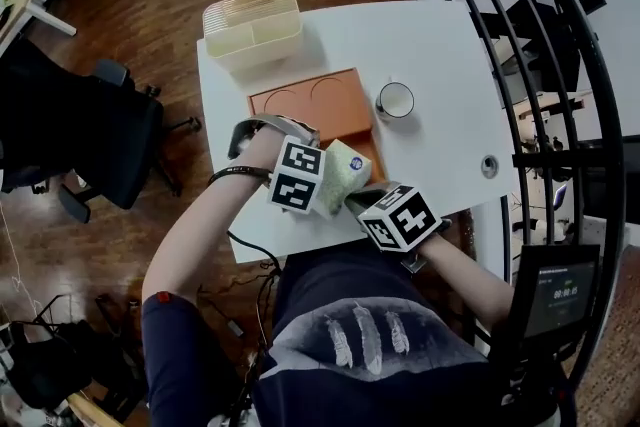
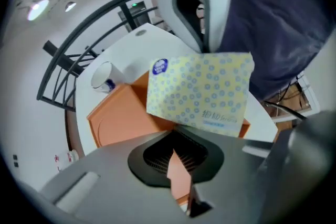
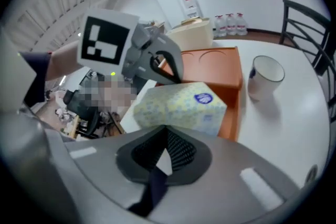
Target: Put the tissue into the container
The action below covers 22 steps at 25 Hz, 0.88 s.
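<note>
A yellow tissue pack (image 1: 345, 177) with blue dots hangs tilted over the near edge of an orange tray (image 1: 320, 105). It is squeezed between my two gripper tips. My left gripper (image 1: 323, 182) presses on its left side and my right gripper (image 1: 364, 200) on its right; both have their jaws shut. In the left gripper view the pack (image 2: 202, 93) sits just past the shut jaws (image 2: 179, 139), with the tray (image 2: 121, 118) below. The right gripper view shows the pack (image 3: 178, 107) ahead of its jaws (image 3: 168, 136). The cream slatted container (image 1: 252, 23) stands at the table's far left.
A white mug (image 1: 395, 100) stands right of the tray on the white table (image 1: 440, 45). A black office chair (image 1: 90, 130) is on the floor at left, and black metal railing (image 1: 540, 65) curves along the right.
</note>
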### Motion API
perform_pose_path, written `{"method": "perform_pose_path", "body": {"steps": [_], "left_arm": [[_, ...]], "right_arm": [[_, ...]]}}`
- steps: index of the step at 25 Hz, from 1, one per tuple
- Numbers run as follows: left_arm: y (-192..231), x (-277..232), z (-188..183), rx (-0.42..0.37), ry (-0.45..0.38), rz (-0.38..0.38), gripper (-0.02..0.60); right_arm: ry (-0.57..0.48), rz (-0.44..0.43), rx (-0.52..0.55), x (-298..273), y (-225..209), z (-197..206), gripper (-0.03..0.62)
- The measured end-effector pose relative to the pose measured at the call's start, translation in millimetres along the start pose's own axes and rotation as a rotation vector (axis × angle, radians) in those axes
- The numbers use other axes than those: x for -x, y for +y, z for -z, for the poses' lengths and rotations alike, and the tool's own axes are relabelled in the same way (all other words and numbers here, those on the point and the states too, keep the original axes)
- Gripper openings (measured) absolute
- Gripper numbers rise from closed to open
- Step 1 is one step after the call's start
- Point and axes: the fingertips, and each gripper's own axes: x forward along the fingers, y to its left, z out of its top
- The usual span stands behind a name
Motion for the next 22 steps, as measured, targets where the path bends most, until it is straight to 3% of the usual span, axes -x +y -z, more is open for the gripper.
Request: {"method": "perform_pose_path", "body": {"steps": [3, 10, 13, 15, 18, 20, 22], "left_arm": [[7.5, 24.5, -8.3, 0.132, -0.107, -0.066, 0.012], [-64.2, 60.9, -23.4, 0.358, -0.217, -0.091, 0.013], [-63.7, 54.0, -25.7, 0.508, -0.241, -0.182, 0.014], [-54.5, 54.2, -15.6, 0.637, -0.245, -0.266, 0.014], [-47.2, 60.3, 0.5, 0.823, -0.288, -0.317, 0.014], [-45.8, 62.7, 10.9, 0.884, -0.284, -0.333, 0.014], [-49.5, 64.8, 15.8, 0.880, -0.275, -0.327, 0.014]], "right_arm": [[0.039, -0.083, 0.061, -3.6, 24.2, 5.7, 0.002], [0.055, -0.067, 0.110, -26.6, 27.0, 0.5, 0.002], [0.030, -0.056, 0.131, -19.6, 23.0, -4.1, 0.002], [-0.020, -0.025, 0.126, -5.7, 10.4, -13.4, 0.002], [-0.073, 0.074, 0.140, 15.0, -19.4, -31.1, 0.002], [-0.083, 0.148, 0.174, 24.9, -36.3, -40.0, 0.003], [-0.101, 0.186, 0.237, 33.6, -42.7, -47.4, 0.003]]}}
